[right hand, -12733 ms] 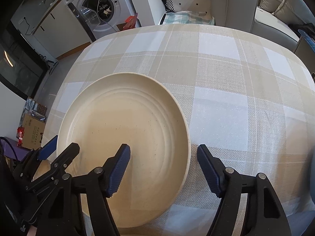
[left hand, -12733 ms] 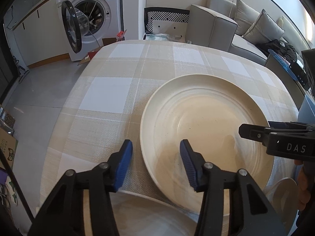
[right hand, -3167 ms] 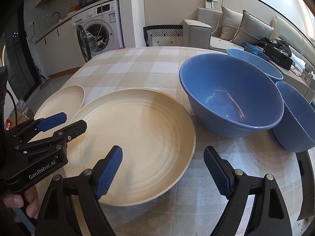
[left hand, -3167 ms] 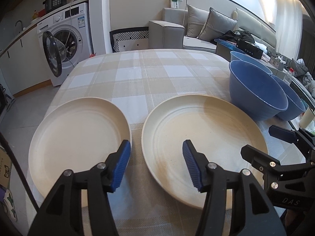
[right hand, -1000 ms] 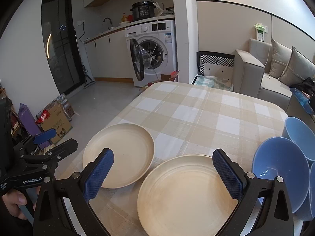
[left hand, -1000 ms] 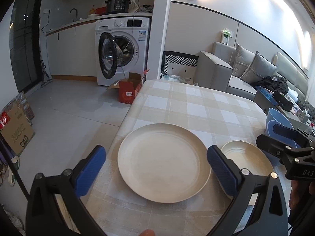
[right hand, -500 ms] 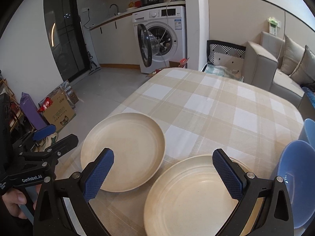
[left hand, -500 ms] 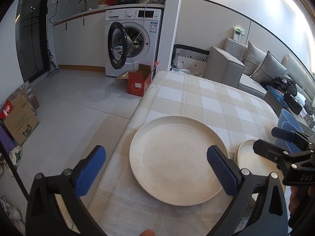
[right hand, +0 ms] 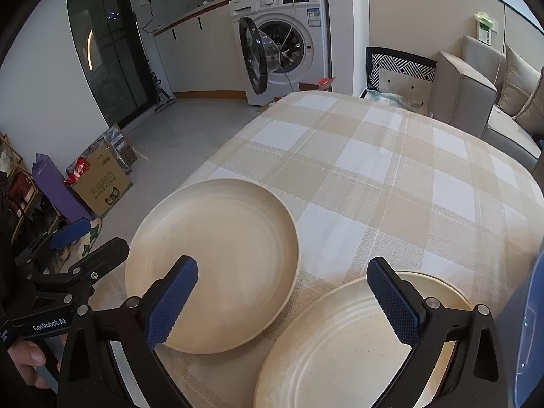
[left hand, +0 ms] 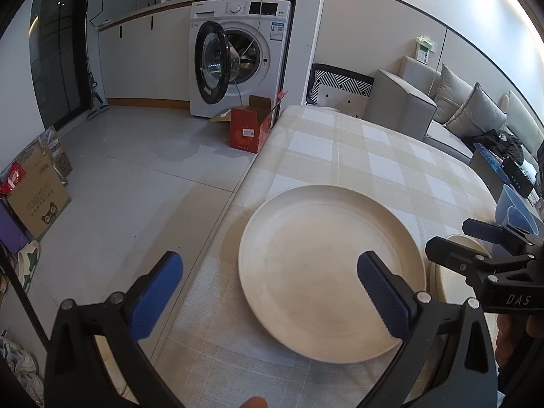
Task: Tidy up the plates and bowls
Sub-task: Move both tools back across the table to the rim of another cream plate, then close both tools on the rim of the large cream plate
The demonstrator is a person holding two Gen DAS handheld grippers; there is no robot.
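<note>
Two cream plates lie side by side on the checked tablecloth. The left plate sits near the table's left edge. The right plate shows only as a rim in the left wrist view. My left gripper is wide open and empty, above the left plate's near-left side. My right gripper is wide open and empty, above the gap between the two plates. Blue bowls stand at the far right; one bowl's edge shows in the right wrist view.
The table's left edge drops to a tiled floor. A washing machine with its door open, a red box and a grey sofa stand beyond the table. Cardboard boxes sit on the floor.
Both grippers have moved forward and down toward the plates, which now look larger. Since three seconds ago both grippers have opened wider. The plates have not moved.
</note>
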